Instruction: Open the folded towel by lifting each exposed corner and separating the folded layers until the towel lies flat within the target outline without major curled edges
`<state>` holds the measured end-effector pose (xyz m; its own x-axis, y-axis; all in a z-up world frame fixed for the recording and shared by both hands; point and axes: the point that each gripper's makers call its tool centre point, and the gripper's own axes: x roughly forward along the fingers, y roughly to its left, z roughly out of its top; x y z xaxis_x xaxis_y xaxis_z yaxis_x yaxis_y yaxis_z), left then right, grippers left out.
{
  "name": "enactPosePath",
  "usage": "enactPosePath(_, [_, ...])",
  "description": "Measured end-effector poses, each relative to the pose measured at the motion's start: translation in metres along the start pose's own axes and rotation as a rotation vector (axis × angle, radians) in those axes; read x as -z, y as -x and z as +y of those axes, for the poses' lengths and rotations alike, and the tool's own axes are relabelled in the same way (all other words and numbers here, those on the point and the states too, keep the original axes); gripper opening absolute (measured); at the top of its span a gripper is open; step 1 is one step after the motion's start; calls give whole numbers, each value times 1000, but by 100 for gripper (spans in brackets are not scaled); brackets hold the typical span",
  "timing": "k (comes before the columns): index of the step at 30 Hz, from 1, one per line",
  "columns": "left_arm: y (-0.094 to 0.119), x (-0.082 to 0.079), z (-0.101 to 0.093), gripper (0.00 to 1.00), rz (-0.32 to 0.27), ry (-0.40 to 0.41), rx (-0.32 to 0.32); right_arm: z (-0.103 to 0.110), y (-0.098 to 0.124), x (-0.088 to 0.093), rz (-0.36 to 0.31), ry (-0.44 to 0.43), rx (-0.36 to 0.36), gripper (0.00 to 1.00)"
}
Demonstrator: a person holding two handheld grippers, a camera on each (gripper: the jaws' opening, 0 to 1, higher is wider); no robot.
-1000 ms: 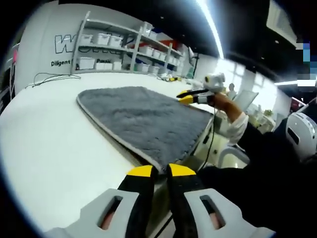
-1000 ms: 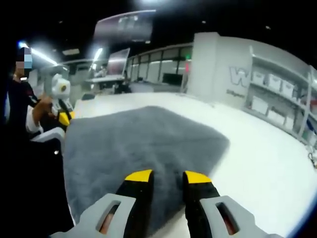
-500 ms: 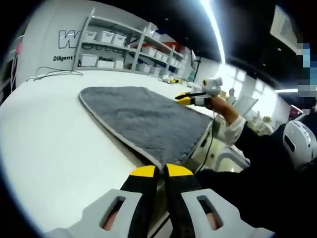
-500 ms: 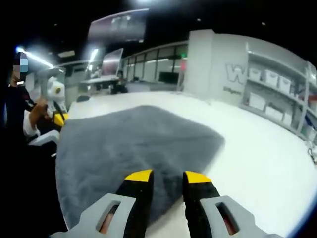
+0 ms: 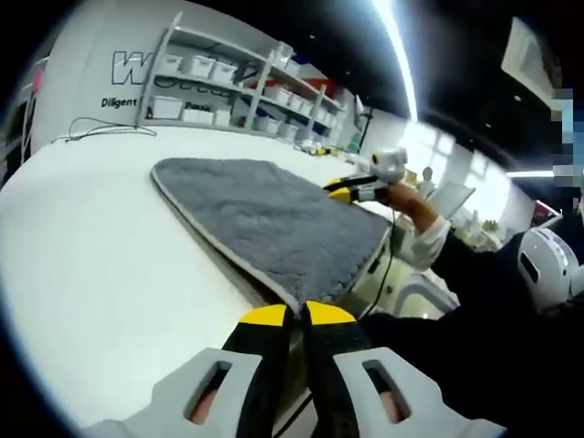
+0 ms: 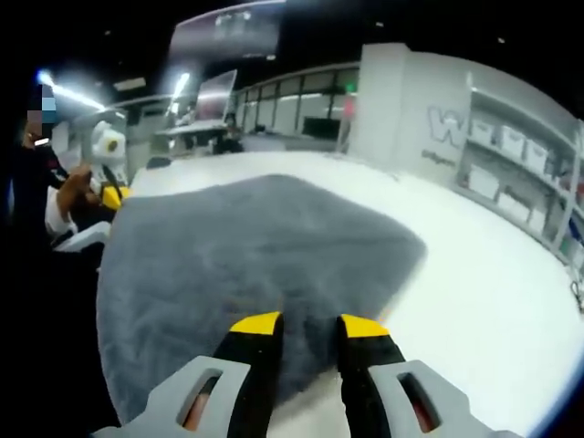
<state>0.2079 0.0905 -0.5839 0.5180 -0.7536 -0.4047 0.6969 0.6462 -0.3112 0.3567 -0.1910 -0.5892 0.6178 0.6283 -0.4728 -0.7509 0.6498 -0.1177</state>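
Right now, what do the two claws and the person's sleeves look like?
Each claw has black jaws with yellow tips on pale grey slotted mounts: left claw, right claw. A black cable hangs from the right one. The person wears a dark sleeve with a white cuff.

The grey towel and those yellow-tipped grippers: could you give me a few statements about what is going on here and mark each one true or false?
1. The grey towel lies on a white table. True.
2. The towel is bright red. False: it is grey, with a pale edge.
3. The left gripper has its jaws nearly together at a corner of the towel. True.
4. The right gripper is shut tight. False: its jaws stand apart over the towel's edge.
5. Shelves with white bins stand behind the table. True.
6. A pile of plates sits on the towel. False: nothing lies on it.
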Motion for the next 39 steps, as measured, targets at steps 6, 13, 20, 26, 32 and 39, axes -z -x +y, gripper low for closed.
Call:
enactPosePath(6, [6,-3,4,5,-5,7,-4,1,0,1,23,-15,11,21])
enactPosePath(13, [14,-4,13,5,-12,16,-21,10,0,1,13,-62,17,21])
enactPosePath(20, [18,-2,23,5,-16,34,-31,16,0,1,-8,-116,45,21])
enactPosePath(26, [22,-2,29,5,-20,44,-33,21,1,1,-15,-134,57,21])
enactPosePath(32, [25,-3,36,5,-25,49,-47,29,3,1,-13,-140,49,22])
enactPosePath(39, [26,-8,44,5,-18,53,-45,36,2,1,3,-139,29,22])
